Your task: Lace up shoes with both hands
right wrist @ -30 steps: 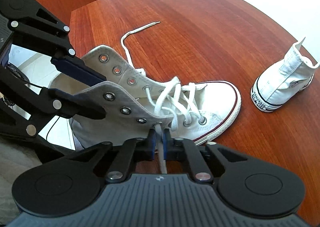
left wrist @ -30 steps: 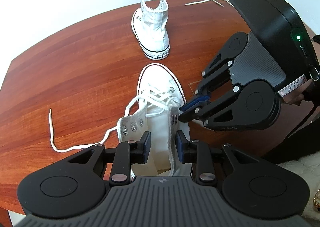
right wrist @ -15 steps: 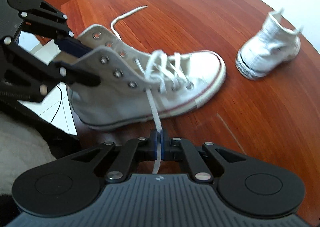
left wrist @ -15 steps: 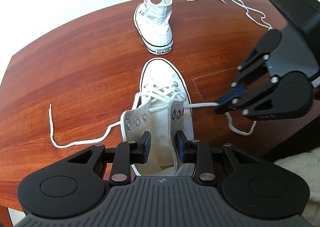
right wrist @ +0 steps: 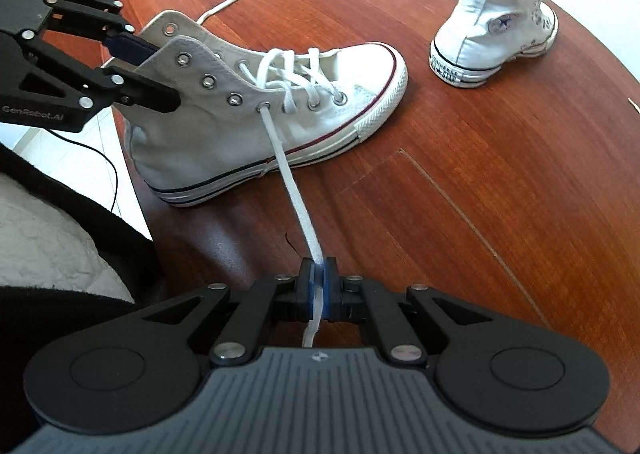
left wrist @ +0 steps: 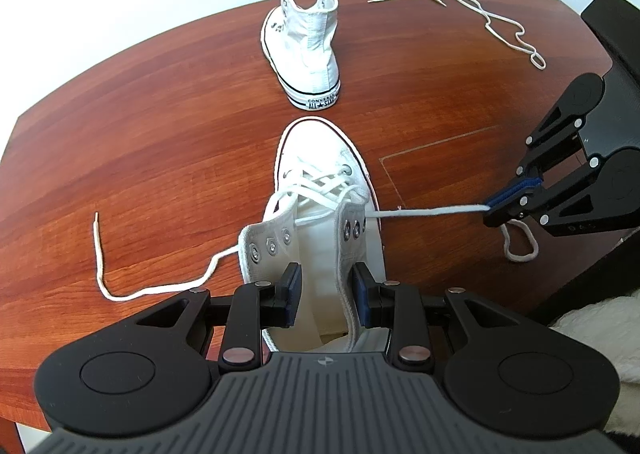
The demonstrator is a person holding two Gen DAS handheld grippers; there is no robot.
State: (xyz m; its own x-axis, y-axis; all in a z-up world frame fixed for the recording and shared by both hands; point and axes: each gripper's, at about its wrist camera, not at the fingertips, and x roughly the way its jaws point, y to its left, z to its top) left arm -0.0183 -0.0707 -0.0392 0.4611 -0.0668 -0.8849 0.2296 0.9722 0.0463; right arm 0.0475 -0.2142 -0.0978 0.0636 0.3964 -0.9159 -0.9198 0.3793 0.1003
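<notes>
A white high-top shoe (left wrist: 320,158) (right wrist: 360,70) stands on the wooden table (left wrist: 160,114), toe pointing away from me. My left gripper (left wrist: 326,292) (right wrist: 166,74) is shut on its ankle collar, one finger inside against the tongue and the other outside the right flap. A white lace (left wrist: 428,211) (right wrist: 288,174) runs taut from a right-side eyelet to my right gripper (right wrist: 319,286) (left wrist: 490,212). Its pads press on the lace while the jaws are just opening. The lace's other end (left wrist: 100,254) lies slack on the left.
A second white high-top (left wrist: 308,50) (right wrist: 492,42) stands farther back, with no lace seen in it. A loose lace (left wrist: 500,26) lies at the far right. The table edge runs close behind the near shoe's heel, by a person's white fleece garment (right wrist: 40,254).
My right gripper has moved away from the shoe's side, drawing the lace out through the eyelet until it is taut. The left gripper and the shoe have stayed put.
</notes>
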